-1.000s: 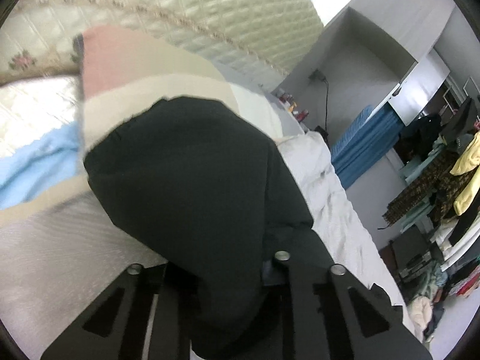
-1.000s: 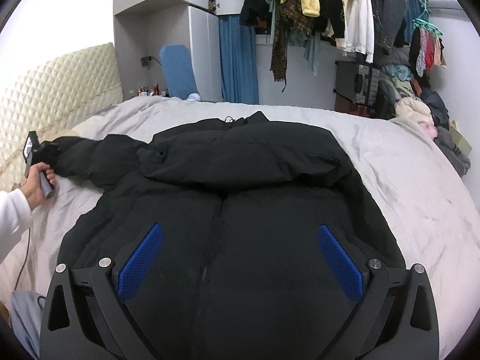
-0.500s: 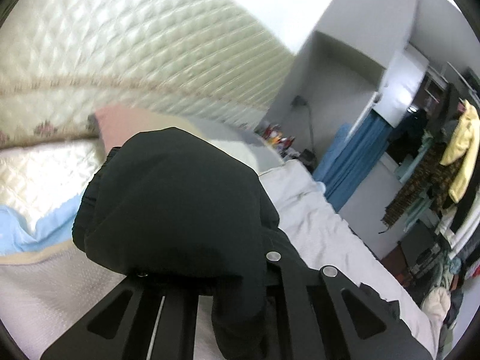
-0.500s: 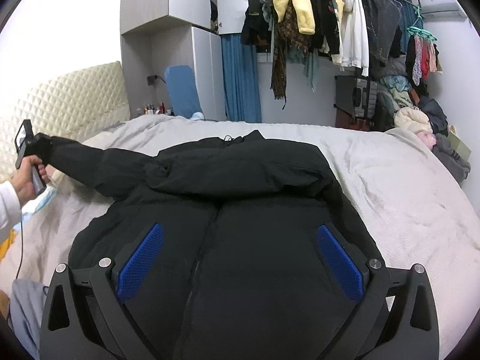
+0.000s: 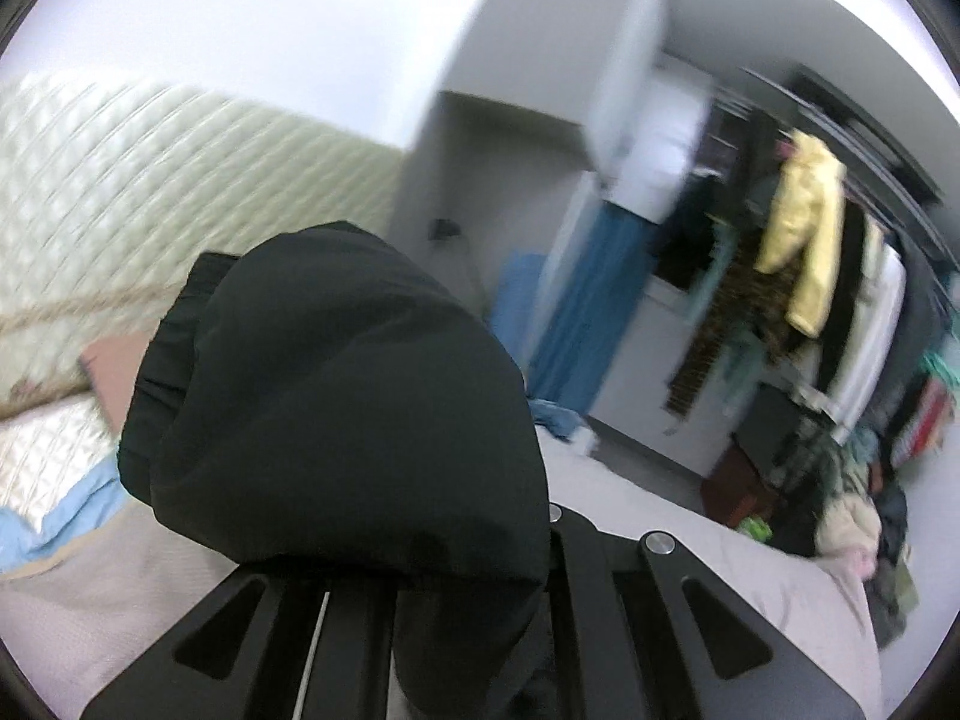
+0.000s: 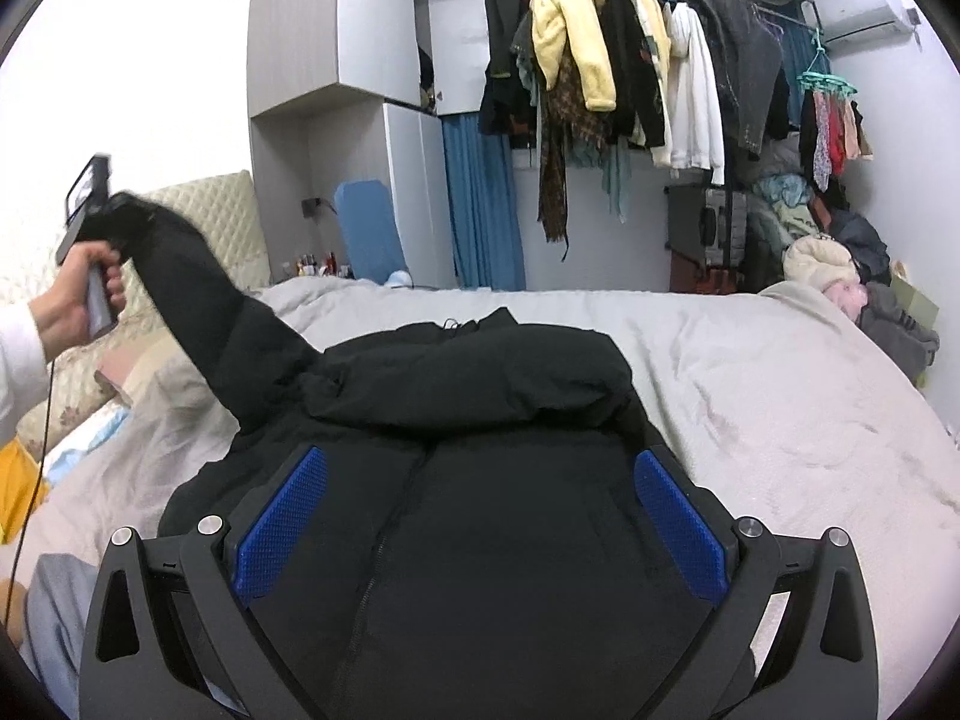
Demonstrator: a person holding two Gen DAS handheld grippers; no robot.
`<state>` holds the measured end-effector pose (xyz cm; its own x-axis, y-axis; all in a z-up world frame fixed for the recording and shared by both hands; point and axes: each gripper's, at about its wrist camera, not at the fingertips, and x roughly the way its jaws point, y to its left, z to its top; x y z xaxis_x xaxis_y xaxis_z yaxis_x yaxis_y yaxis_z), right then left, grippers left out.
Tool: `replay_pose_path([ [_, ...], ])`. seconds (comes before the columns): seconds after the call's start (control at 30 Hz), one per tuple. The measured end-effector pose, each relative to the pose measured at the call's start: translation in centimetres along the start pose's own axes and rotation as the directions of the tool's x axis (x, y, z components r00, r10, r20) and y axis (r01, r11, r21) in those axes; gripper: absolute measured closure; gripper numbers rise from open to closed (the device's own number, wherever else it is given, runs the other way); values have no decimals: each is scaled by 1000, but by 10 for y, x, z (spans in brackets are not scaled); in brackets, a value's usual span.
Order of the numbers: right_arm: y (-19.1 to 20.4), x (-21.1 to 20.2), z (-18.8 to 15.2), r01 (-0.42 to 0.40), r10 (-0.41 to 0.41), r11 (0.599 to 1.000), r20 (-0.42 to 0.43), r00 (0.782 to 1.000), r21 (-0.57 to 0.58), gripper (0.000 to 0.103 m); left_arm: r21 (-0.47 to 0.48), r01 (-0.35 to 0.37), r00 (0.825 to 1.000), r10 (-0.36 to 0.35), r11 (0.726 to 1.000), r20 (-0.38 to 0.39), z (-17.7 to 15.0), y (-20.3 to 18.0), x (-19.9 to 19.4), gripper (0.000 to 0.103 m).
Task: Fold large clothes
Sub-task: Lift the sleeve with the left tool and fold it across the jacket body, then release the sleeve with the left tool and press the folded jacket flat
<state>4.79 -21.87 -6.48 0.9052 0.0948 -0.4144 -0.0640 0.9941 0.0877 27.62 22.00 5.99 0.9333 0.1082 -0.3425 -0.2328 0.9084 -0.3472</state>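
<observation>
A large black padded jacket [image 6: 480, 480] lies front up on the grey bed [image 6: 780, 396], zip down the middle, hood folded near the collar. My left gripper [image 5: 456, 570] is shut on the jacket's sleeve cuff [image 5: 336, 396], which bulges over the fingers and hides their tips. In the right wrist view the left gripper [image 6: 99, 210] holds that sleeve [image 6: 204, 312] raised high above the bed's left side. My right gripper [image 6: 480, 516] is open and empty, with its blue pads [image 6: 282, 522] spread wide just above the jacket's lower body.
A quilted cream headboard [image 6: 222, 222] and pillows [image 6: 72, 384] stand at the left. A rail of hanging clothes [image 6: 630, 90] and a heap of clothes [image 6: 840, 264] are beyond the bed. A blue curtain [image 6: 480, 204] and grey cabinets [image 6: 336, 60] are at the back.
My left gripper has lifted the sleeve from the bed up into the air and swung toward the room. My right gripper has stayed open over the jacket.
</observation>
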Motion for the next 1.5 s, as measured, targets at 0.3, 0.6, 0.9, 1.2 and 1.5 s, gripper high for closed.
replay_pose_path([
  [0.3,-33,-12,-2,-45,42,994,25,999,103,0,163,155,987,-147,974,-57,-51,-147,-24,95],
  [0.6,-53,-26,-6,-53,46,990,61,997,128,0,224,262,959,-227,939,-167,-130,-239,-16,91],
  [0.9,-79,-30,-14,-12,-4,983,85,996,181,0,323,313,933,-226,893,-280,-241,-319,8,90],
  [1.2,-107,-19,-20,-18,3,966,61,998,258,0,345,324,906,-183,881,-383,-336,-353,41,90],
  [1.5,-115,-4,-25,-27,19,960,29,999,279,0,420,338,879,-123,843,-460,-392,-360,60,90],
])
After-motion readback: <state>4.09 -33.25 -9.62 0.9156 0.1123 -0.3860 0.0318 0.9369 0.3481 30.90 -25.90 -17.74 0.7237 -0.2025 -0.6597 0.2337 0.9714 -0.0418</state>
